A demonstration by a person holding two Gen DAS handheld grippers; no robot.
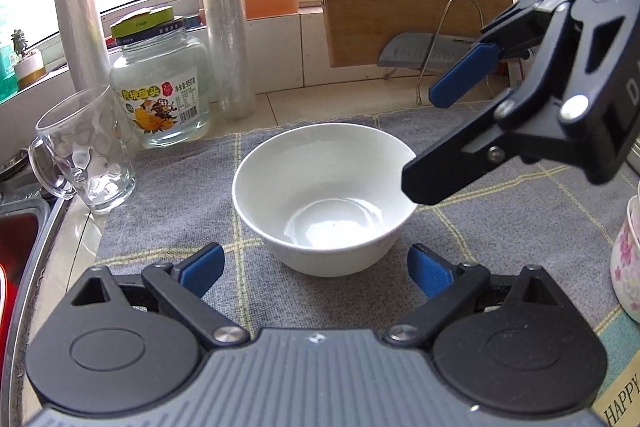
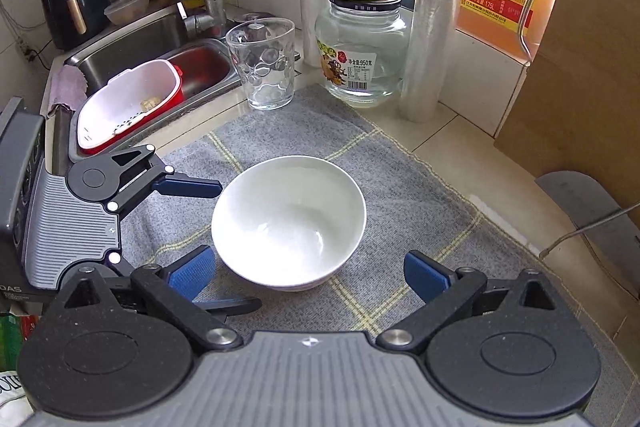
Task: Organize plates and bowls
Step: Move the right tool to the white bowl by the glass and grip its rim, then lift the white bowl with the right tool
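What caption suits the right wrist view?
Both grippers, right and left, open around a white bowl on a grey cloth.

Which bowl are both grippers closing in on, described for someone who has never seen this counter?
Start at the steel sink; right of it a grey checked cloth covers the counter. The plain white bowl stands upright and empty in the cloth's middle, in front of the dimpled glass mug and the labelled glass jar. It is the only opaque white vessel there; its neighbours are clear glass.
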